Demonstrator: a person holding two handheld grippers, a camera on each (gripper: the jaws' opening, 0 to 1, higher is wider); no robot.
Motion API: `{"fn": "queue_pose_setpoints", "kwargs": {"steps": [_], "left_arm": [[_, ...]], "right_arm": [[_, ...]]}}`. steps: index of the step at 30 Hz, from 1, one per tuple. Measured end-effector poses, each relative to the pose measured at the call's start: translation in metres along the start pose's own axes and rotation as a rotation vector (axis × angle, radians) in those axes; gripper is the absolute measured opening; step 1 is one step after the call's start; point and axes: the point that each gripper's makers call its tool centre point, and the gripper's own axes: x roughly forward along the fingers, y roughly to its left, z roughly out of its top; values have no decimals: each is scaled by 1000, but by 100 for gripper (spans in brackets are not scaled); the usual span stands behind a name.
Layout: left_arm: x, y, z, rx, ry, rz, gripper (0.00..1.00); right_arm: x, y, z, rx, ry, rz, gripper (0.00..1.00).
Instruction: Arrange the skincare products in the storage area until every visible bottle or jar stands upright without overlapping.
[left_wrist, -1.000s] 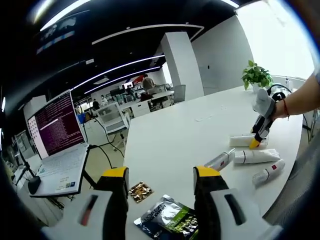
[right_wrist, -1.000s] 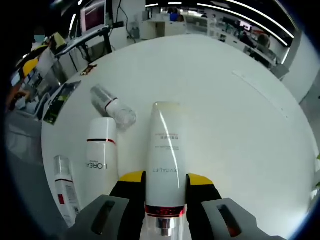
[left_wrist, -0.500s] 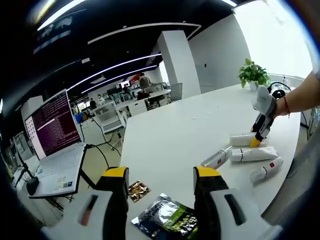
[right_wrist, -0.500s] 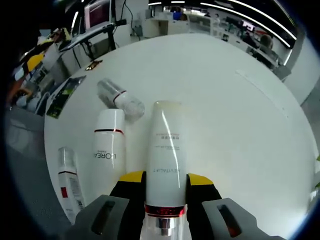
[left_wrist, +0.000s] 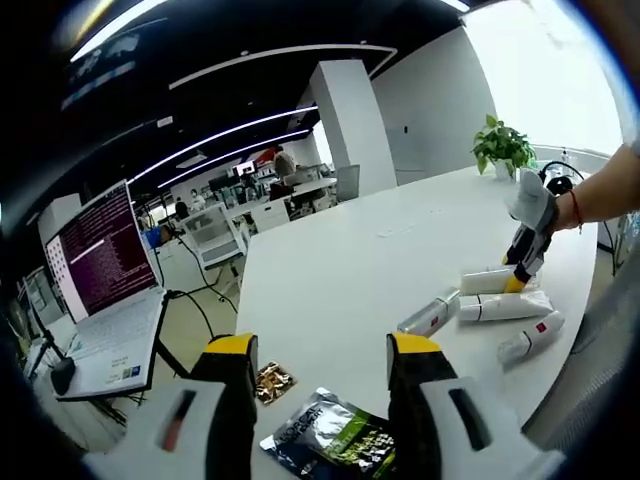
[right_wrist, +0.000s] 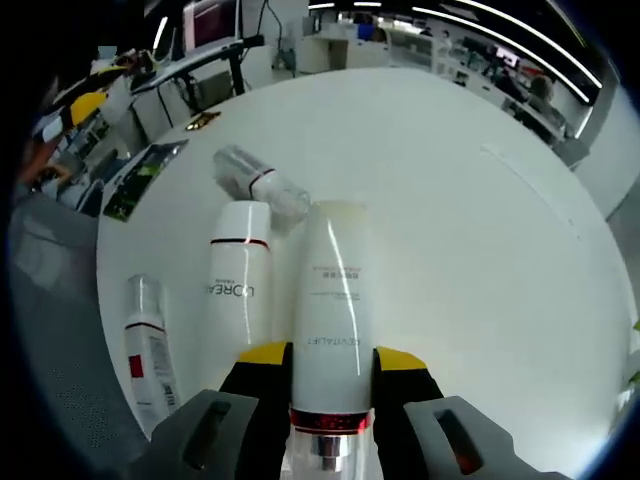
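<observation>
Between the right gripper's (right_wrist: 325, 368) yellow jaws a white tube (right_wrist: 333, 290) is clenched near its cap, probably so it can be stood upright. At ten o'clock of it three bottles (right_wrist: 240, 285) lie flat, close enough to hinder. Left gripper (left_wrist: 315, 355) is released, empty, above a foil packet (left_wrist: 330, 440) on the table (left_wrist: 340, 270).

White round table (left_wrist: 330, 270), bare across its middle. Dark foil sachet (left_wrist: 330, 443) with green print, flat near the table edge. Small gold packet (left_wrist: 268, 381) just beside it. Open laptop (left_wrist: 100, 290), screen lit with text, on a stand off the table. Potted green plant (left_wrist: 503, 147) at the far edge. White pillar (left_wrist: 345, 125) behind.
</observation>
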Motion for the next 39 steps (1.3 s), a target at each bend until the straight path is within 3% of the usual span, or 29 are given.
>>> {"fn": "queue_pose_setpoints", "kwargs": {"steps": [26, 39], "left_arm": [[5, -13, -8, 20, 45, -62, 43], [7, -34, -18, 49, 92, -163, 40]], "right_arm": [[-3, 22, -3, -184, 3, 109, 29], [6, 35, 11, -338, 53, 190, 28]]}}
